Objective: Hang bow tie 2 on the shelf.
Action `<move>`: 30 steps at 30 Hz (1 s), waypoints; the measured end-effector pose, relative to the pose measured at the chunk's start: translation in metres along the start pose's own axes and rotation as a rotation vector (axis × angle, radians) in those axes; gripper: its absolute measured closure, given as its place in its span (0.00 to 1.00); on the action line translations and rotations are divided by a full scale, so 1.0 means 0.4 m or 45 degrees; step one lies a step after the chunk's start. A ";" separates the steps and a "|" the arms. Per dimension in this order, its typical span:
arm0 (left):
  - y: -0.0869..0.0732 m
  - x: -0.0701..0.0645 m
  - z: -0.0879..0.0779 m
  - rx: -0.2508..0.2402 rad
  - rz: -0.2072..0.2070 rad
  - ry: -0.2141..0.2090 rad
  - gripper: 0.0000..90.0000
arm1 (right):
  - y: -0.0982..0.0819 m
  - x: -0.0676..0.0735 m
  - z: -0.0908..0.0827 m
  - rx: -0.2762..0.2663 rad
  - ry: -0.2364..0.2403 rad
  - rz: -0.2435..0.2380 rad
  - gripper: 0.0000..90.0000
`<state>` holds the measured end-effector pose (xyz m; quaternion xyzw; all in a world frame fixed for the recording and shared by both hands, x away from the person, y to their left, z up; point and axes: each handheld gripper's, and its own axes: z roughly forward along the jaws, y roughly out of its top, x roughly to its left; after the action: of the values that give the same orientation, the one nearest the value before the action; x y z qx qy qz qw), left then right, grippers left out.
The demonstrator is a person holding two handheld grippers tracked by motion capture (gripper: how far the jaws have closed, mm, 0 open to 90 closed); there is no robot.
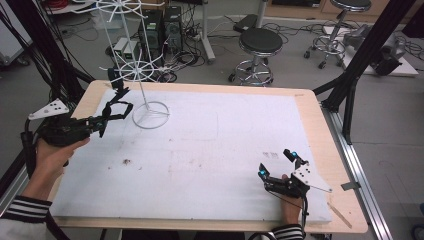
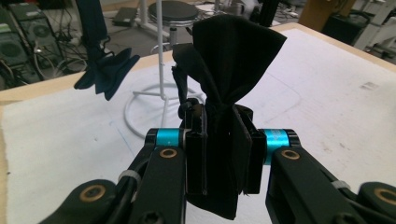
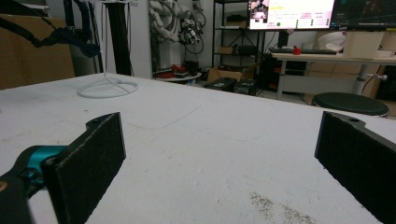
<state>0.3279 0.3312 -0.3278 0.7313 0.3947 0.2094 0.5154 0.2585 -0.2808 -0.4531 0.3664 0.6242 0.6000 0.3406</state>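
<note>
1. Looking down from the high view first: the left gripper is up at the far left corner of the table, just beside the white wire rack, with a bit of black cloth sticking out of its tip. The right gripper just sits low near the front right edge, well apart from all of it, nothing between its jaws. My read is we're mid hang-up: cloth carried to the rack, not on it yet

2. Left gripper view: jaws squeezed nearly together on the black cloth, pinched at the middle so it fans out above the pads and a tail hangs below. The rack's ring base and pole are right behind it. A dark blue piece already dangles beside the pole. Next move, I'd guess, calls for lifting the cloth up over one of the wire arms before letting go. Can't see those arms here, cut off at the top, and can't tell what the blue piece is clipped to

3. Right gripper view: both pads spread wide, bare table between them, rack base far off. Something dark hangs top left, too blurry to tell what it is
</note>
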 end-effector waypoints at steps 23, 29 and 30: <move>0.031 -0.005 -0.019 -0.123 -0.042 0.132 0.85 | 0.000 -0.002 0.000 -0.004 0.002 0.004 0.01; 0.037 0.001 -0.024 -0.121 -0.045 0.160 0.85 | 0.000 -0.002 0.000 -0.003 0.002 0.003 0.01; 0.037 0.004 -0.025 -0.121 -0.050 0.164 0.85 | 0.000 -0.001 0.001 -0.004 0.002 0.004 0.01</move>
<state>0.3271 0.3358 -0.3105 0.6831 0.4308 0.2645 0.5272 0.2590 -0.2812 -0.4531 0.3664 0.6229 0.6019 0.3398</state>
